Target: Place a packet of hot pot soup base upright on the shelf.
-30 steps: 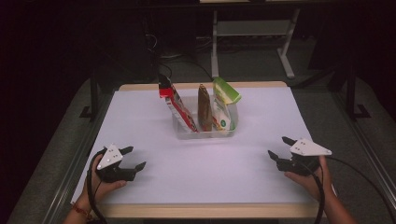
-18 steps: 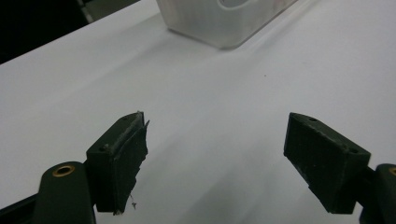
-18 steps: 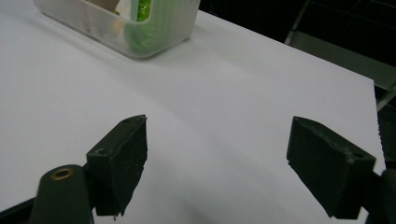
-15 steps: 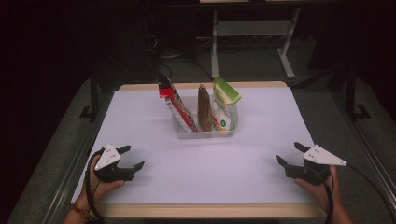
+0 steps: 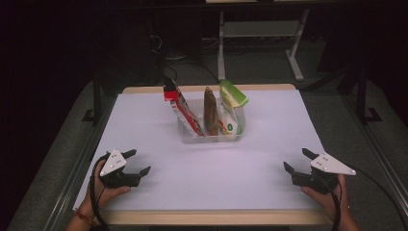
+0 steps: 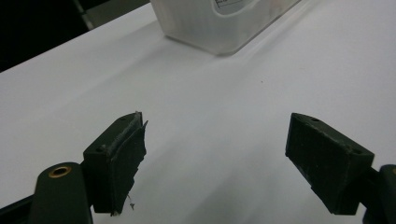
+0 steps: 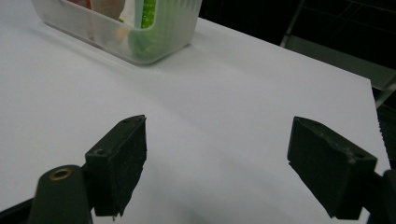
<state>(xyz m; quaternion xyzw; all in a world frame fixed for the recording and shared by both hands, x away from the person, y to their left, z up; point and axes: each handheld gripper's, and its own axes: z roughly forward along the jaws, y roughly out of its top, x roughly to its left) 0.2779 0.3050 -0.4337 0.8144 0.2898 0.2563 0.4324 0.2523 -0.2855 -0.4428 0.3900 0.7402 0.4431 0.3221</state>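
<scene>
Item: clear plastic bin [image 5: 211,136], standing at the middle of the white bench [image 5: 250,168], nearer the far edge than the near one. Contents, upright and leaning: red snack packet [image 5: 182,108] at the left end, its top tilted out over the rim; brown packet [image 5: 210,109] in the middle; green-and-white pouch [image 5: 230,108] at the right end, top flap bent over.

Left tool [image 5: 136,162]: near the front left corner of the bench, jaws wide, nothing between them, well apart from the bin.

Right tool [image 5: 297,161]: near the front right corner, jaws wide and just been opening, nothing between them; also well apart from the bin.

Handling note: both tools appear to stand ready, with no packet yet taken. For a clean pick, it seems best to come at a packet's free top edge from above, jaws across its thin side, and lift straight up. The red packet leans against its neighbours' space, so a sideways pull could tip the light bin; the other tool might steady the bin wall.
</scene>
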